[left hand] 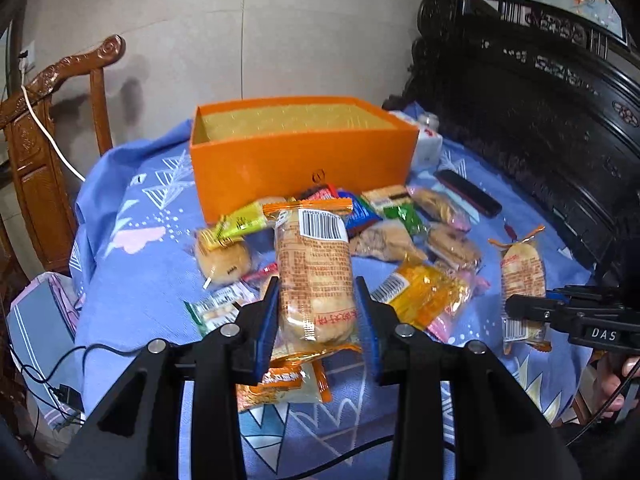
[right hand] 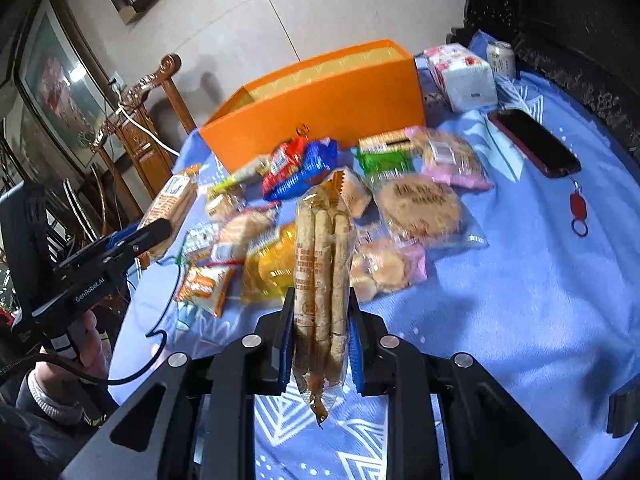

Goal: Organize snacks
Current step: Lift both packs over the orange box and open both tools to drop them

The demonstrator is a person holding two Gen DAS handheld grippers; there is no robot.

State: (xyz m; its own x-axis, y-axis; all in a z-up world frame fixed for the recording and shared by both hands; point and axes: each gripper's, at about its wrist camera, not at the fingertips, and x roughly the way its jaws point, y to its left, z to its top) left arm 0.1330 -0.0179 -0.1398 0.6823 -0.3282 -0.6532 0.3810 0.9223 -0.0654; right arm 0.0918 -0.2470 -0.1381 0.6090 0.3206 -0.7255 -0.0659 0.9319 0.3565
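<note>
My left gripper is shut on an orange rice-cracker pack with a barcode, held above the blue cloth; it also shows in the right wrist view. My right gripper is shut on a second rice-cracker pack, seen edge-on, and in the left wrist view. An open orange box stands behind the snack pile. Several loose snacks lie before it: a yellow pack, a blue pack, a round cake pack.
A black phone and a red key tag lie on the right of the blue cloth. A tissue pack and a can stand beside the box. A wooden chair is at left, dark carved furniture at right.
</note>
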